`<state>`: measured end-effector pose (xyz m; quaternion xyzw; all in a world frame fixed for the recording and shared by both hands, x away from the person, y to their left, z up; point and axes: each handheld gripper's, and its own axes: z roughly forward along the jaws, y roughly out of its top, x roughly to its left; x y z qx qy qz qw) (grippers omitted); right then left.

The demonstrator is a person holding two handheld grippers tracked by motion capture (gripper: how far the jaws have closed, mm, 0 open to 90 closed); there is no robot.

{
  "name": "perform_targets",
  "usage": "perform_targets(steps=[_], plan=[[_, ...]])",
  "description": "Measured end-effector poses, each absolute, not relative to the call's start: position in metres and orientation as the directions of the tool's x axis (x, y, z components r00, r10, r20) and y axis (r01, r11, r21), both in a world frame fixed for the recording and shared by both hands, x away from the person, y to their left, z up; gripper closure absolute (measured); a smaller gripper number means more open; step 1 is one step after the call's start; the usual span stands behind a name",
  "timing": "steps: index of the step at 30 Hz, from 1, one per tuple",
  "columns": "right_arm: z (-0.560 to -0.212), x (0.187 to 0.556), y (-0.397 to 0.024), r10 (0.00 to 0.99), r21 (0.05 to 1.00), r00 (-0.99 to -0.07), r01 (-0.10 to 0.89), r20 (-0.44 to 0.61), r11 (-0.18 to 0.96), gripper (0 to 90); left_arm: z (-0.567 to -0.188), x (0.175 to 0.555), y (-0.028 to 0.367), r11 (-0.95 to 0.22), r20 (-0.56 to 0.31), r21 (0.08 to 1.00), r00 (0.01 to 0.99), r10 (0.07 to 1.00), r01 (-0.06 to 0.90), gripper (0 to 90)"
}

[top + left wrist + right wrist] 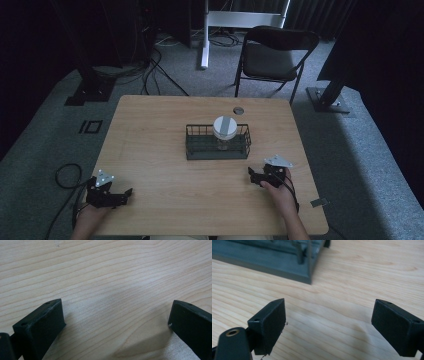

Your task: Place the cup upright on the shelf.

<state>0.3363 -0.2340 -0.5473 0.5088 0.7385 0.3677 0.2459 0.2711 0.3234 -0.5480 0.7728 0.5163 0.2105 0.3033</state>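
Observation:
A dark wire basket (pixel 218 142) stands at the middle of the wooden table (pixel 150 130). Inside it sits a white round container with a grey stripe on its lid (pixel 225 127). My left gripper (pixel 120 196) rests at the table's near left corner, open, with bare wood between its jaws (pixel 117 315). My right gripper (pixel 256 176) lies near the right front, just below the basket's right corner, open and holding nothing (pixel 328 315). The basket's dark base (pixel 272 260) fills the top left of the right gripper view.
A small round grommet (pixel 238 110) sits in the table top near the far edge. A black folding chair (pixel 274 52) stands behind the table. Cables (pixel 150 70) and stand bases lie on the grey carpet. A small tag (pixel 319 202) lies off the table's right front corner.

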Motion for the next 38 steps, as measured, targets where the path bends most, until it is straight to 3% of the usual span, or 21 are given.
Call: perform_targets(steps=[13,38], plan=[[-0.5503,0.3388,-0.2437,0.945,0.731,-0.327,0.651,0.029,0.203,13.1,-0.5480,0.2711,0.3233,-0.282,0.012,0.686,0.378,0.926,0.670,0.6],[-0.5506,0.3392,-0.2440,0.958,0.725,-0.286,0.661,0.008,0.191,12.6,-0.5479,0.2713,0.3234,-0.282,0.011,0.687,0.378,0.926,0.670,0.6]])
